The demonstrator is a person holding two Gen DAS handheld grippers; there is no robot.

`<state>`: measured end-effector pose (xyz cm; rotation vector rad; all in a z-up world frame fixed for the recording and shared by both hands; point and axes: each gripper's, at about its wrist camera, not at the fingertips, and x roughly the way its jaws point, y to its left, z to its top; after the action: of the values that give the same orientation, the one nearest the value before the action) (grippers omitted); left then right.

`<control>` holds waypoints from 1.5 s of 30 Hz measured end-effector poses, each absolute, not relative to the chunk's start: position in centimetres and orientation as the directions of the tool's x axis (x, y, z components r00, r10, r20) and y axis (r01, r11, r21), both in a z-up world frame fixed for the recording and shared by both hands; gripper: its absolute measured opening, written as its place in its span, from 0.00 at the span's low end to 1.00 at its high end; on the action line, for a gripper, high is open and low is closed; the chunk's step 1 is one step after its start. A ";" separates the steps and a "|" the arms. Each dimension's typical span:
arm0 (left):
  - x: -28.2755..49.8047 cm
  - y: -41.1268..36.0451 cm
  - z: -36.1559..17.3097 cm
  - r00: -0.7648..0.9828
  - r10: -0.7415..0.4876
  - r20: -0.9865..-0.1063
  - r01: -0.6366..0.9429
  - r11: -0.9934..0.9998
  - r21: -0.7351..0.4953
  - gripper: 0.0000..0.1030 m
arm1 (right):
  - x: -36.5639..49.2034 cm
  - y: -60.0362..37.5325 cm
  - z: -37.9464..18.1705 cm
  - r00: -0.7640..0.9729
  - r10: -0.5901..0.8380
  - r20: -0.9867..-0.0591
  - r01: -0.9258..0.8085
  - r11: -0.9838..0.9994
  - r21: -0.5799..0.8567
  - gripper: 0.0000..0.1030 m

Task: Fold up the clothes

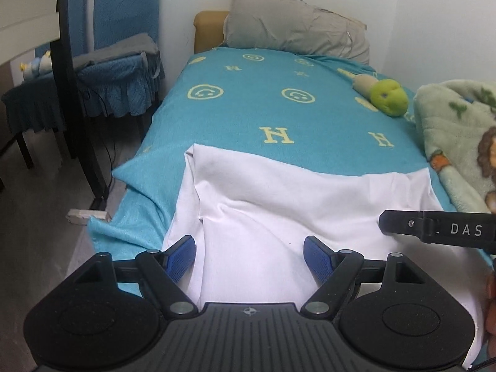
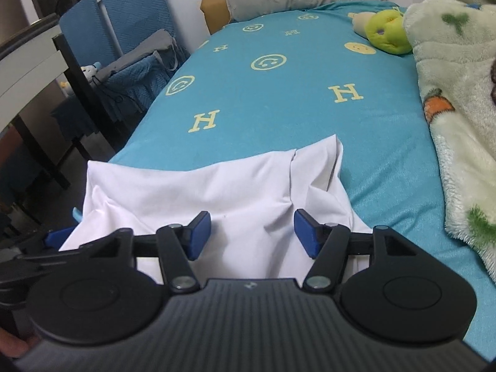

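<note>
- The white garment [image 1: 279,204] lay at the near end of the bed [image 1: 248,114], its far edge stretched across the teal sheet and its near part running under both tools.
- Its left side hung over the bed's left edge; its right far corner [image 2: 328,155] was doubled back on itself.
- The left gripper [image 1: 249,255] hovered over the cloth's near left part, jaws spread wide, nothing between the blue pads.
- The right gripper [image 2: 251,232] sat over the near right part, jaws likewise released, the cloth puckered into creases just ahead of it.
- So neither tool had a hold: this looked like the stage between folds, both lining up for a fresh grasp.
- Whether the cloth was already folded once I could not tell.
- Next move, I'd judge, called for both to drop onto the near edge, pinch a corner each, and carry it toward the far edge evenly.
- The bunched creases wanted smoothing first, or the fold would set crooked.
- The fleece blanket [image 2: 458,108] crowded the bed's right edge, and the green plush [image 1: 389,96] sat well beyond, out of the way.
</note>
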<state>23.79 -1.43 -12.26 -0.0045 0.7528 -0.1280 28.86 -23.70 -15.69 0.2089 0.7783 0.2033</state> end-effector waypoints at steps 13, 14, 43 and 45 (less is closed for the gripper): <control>16.1 -2.5 -8.2 0.743 -0.147 -0.654 0.154 0.987 -0.046 0.76 | 21.2 -24.1 -10.9 0.753 0.257 -0.606 -0.104 0.956 0.276 0.61; 15.9 -2.6 -8.5 0.733 -0.138 -0.666 0.154 0.987 -0.036 0.76 | 20.5 -24.2 -10.6 0.755 0.253 -0.605 -0.102 0.957 0.273 0.61; 12.6 5.6 -14.6 0.629 -0.434 -0.645 -0.332 0.600 -0.728 0.75 | 20.3 -24.8 -15.0 0.602 0.245 -0.760 -0.068 0.964 0.257 0.61; 12.7 6.5 -14.7 0.662 -0.403 -0.632 -0.359 0.569 -0.739 0.71 | 20.3 -24.8 -15.0 0.603 0.244 -0.760 -0.068 0.964 0.256 0.61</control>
<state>12.67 6.46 -14.70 -1.0005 0.8868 -0.0301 20.28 -24.75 -15.00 0.2096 0.9078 0.1822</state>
